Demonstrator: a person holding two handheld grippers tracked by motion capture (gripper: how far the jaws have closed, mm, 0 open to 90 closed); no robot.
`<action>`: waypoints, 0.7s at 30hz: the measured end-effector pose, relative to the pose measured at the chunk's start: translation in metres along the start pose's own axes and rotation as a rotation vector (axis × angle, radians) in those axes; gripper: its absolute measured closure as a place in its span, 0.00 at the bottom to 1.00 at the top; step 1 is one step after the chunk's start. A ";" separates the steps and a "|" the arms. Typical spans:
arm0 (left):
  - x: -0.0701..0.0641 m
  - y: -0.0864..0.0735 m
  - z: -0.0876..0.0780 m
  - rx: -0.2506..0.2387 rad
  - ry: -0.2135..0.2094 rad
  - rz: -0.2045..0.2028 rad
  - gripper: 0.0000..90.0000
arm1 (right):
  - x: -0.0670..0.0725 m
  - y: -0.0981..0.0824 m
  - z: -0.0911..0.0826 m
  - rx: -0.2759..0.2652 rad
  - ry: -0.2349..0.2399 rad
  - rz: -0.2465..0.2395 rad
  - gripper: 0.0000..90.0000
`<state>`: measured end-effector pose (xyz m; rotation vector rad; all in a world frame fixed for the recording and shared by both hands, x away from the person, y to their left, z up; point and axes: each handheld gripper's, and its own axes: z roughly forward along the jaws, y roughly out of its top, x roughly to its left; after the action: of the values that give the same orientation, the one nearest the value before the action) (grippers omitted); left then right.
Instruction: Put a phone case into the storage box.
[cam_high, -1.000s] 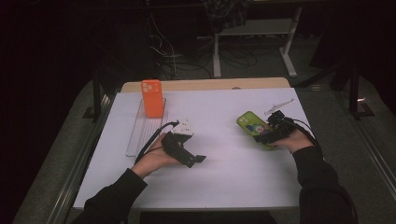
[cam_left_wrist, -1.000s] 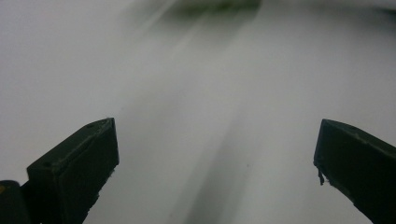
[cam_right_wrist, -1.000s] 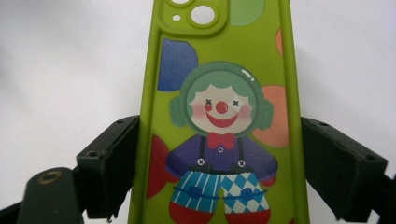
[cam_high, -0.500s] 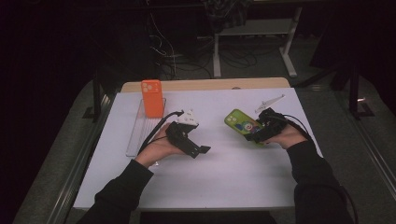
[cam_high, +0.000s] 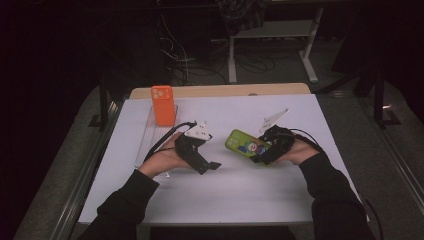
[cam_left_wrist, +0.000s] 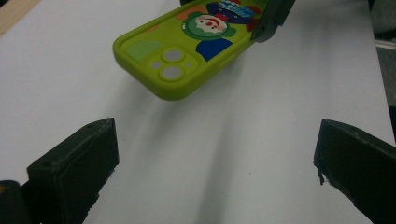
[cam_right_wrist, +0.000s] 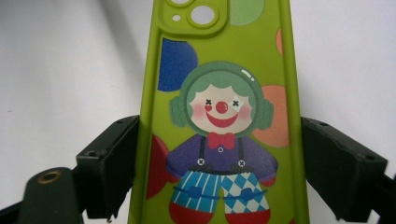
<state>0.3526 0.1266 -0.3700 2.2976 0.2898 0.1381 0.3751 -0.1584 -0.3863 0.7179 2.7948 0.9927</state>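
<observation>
Scanning left to right, landmark = white table top (cam_high: 235, 195); clear plastic tray (cam_high: 148, 142) lies at its left part, long axis running away from the person; orange phone case with camera cutouts (cam_high: 163, 105) stands upright at the tray's far end; left gripper (cam_high: 212, 165) sits just right of the tray, near mid-table, held in the left hand (cam_high: 167, 159), cable looping back toward the tray; its jaws stand wide apart with nothing between them, bare table under the gap in the left gripper view (cam_left_wrist: 215, 154); lime-green rubbery phone case printed with a clown (cam_high: 246, 143) is right of table centre, just beyond the left gripper's tips, not touching them; case is lifted off the table top, tilted, shadow below it in the left gripper view (cam_left_wrist: 187, 51); camera-cutout end points toward the left gripper; right gripper (cam_high: 260, 152) clamps the case across its width at the clown's lower body, one black pad (cam_right_wrist: 112, 163) on each long edge in the right gripper view; right hand (cam_high: 295, 152) behind it, toward the table's right edge; small white angled bracket (cam_high: 274, 119) lies on the table just beyond the right gripper.
</observation>
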 end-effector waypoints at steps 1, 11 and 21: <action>0.000 0.000 0.000 0.008 -0.010 0.013 0.00 | 0.002 0.001 0.001 -0.002 0.007 -0.011 0.17; -0.004 0.000 0.001 0.025 -0.035 0.054 0.00 | 0.020 0.009 0.008 0.005 0.110 -0.143 0.17; -0.011 0.001 0.003 0.041 -0.087 0.115 0.00 | 0.043 0.022 0.020 0.027 0.184 -0.238 0.17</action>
<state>0.3429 0.1215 -0.3716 2.3539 0.1166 0.0912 0.3503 -0.1127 -0.3852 0.2982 2.9634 1.0240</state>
